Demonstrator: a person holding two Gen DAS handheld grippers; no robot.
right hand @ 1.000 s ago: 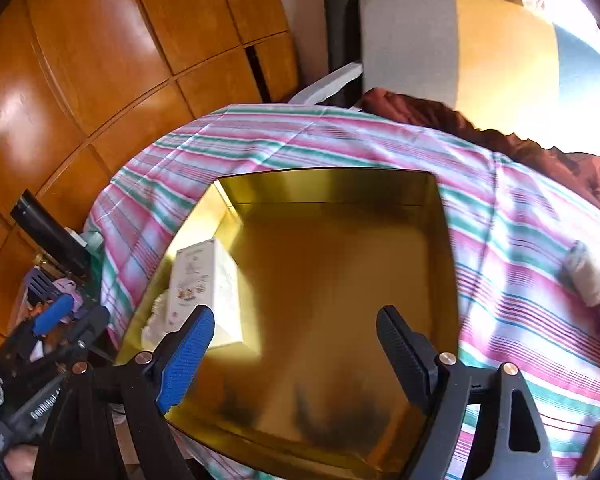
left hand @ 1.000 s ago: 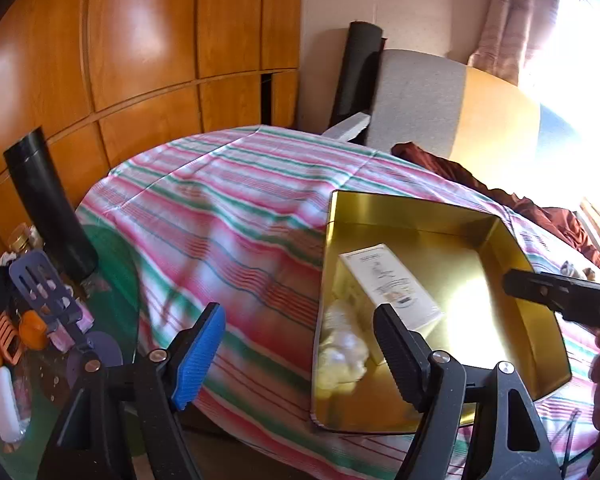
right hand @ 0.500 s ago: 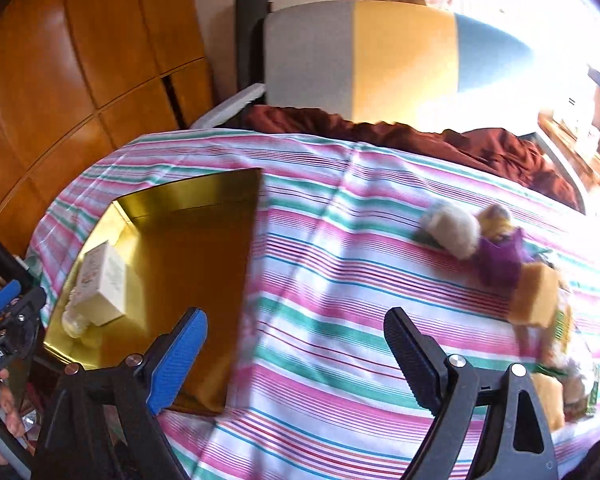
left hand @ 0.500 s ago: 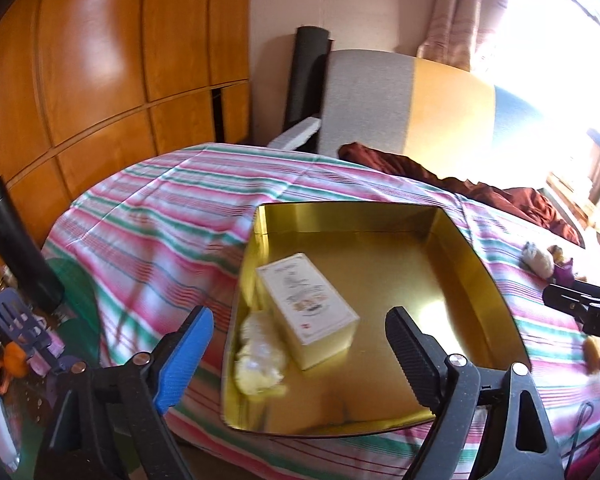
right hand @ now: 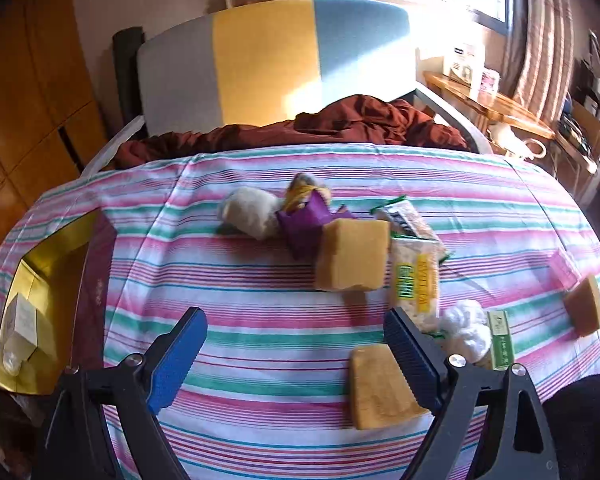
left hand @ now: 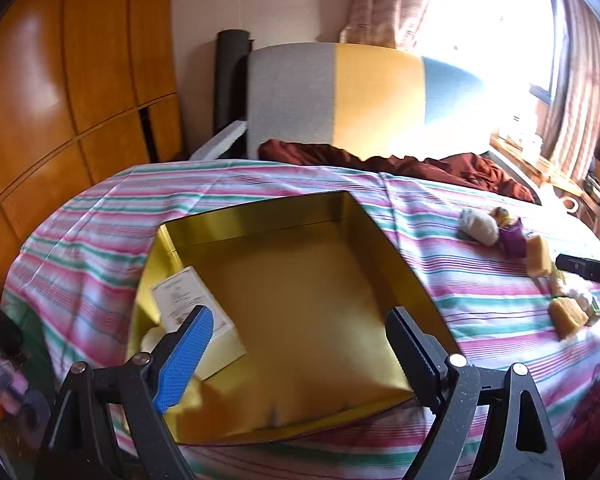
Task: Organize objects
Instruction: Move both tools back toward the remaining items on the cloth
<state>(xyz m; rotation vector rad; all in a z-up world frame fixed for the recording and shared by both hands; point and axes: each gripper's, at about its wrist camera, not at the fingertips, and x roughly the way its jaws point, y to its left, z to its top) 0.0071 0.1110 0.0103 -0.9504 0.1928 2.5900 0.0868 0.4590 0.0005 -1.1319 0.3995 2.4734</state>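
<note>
Reading from the jaws outward, I find both grippers empty with their jaws standing wide apart: the left gripper (left hand: pixel 296 344) hangs over the near end of the gold tray (left hand: pixel 256 216), and the right gripper (right hand: pixel 296 344) over bare striped cloth (right hand: pixel 260 280) at lower centre of its view

Nothing lies between either pair of pads. In the left view the tray fills the centre; a white box (left hand: pixel 192 312) lies in its lower left corner with a pale soft lump beside it, partly hidden by the blue pad. The rest of the tray floor is bare

In the right view the unsorted items sit right of centre: a yellow sponge block (right hand: pixel 376 392) just beside the black pad at lower right, a larger sponge block (right hand: pixel 352 254) above it, a snack packet (right hand: pixel 416 284), a white wad (right hand: pixel 466 330), a purple piece (right hand: pixel 306 220), a pale fuzzy lump (right hand: pixel 250 212), and another sponge (right hand: pixel 586 306) at the right edge

My judgement: the step in hand is reaching for the next item. The nearest sponge is the likely pick; I would shift the right jaws rightward to straddle it, lower, close, then carry it to the tray at the left edge
</note>
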